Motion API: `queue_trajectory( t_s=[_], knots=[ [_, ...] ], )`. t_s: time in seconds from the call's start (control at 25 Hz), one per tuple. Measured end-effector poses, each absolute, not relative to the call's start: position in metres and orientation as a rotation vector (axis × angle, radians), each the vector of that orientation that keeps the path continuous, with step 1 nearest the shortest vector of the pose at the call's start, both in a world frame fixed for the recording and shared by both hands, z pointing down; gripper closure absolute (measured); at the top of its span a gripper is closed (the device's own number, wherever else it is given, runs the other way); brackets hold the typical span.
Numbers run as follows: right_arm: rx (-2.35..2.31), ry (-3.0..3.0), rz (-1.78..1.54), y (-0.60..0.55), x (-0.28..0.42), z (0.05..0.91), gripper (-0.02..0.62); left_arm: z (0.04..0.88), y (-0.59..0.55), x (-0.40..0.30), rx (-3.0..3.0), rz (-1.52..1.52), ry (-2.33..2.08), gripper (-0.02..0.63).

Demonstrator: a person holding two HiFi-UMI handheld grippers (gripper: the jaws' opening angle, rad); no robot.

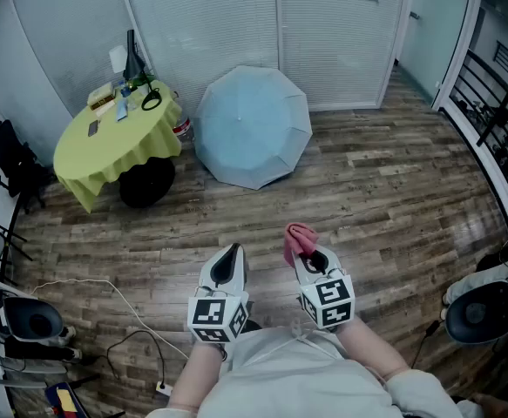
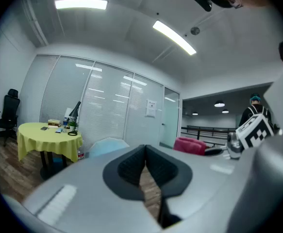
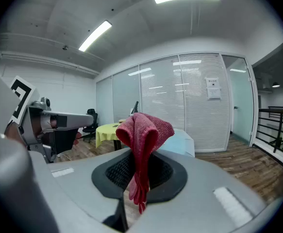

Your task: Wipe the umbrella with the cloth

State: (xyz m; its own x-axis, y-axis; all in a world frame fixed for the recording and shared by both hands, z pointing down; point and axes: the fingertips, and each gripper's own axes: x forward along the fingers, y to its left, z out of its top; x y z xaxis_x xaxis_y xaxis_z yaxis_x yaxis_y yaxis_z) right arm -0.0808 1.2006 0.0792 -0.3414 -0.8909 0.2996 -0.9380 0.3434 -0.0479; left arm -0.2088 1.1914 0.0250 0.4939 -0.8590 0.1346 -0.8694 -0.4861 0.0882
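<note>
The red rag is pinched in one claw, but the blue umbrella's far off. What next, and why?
Probably step forward toward the umbrella: the right gripper grips the cloth, but the umbrella lies open on the floor well ahead of it.

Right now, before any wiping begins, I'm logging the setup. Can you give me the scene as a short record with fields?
umbrella: open, light blue, resting on the wooden floor beside the table
cloth: red, bunched up, clamped in the right gripper
left gripper: jaws together, nothing between them
contact: neither gripper touches the umbrella, which lies across the floor from both
table: round, yellow cover, small items on top
wiping: not yet begun
</note>
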Motion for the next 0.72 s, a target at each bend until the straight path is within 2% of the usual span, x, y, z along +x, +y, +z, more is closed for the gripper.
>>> queue_trajectory(
  t_s=[0.72],
  knots=[
    [1.615,-2.380,0.429,1.185,-0.066,0.103,0.546,0.046,1.175,-0.202,2.521,0.132,-1.520,0.600]
  ],
)
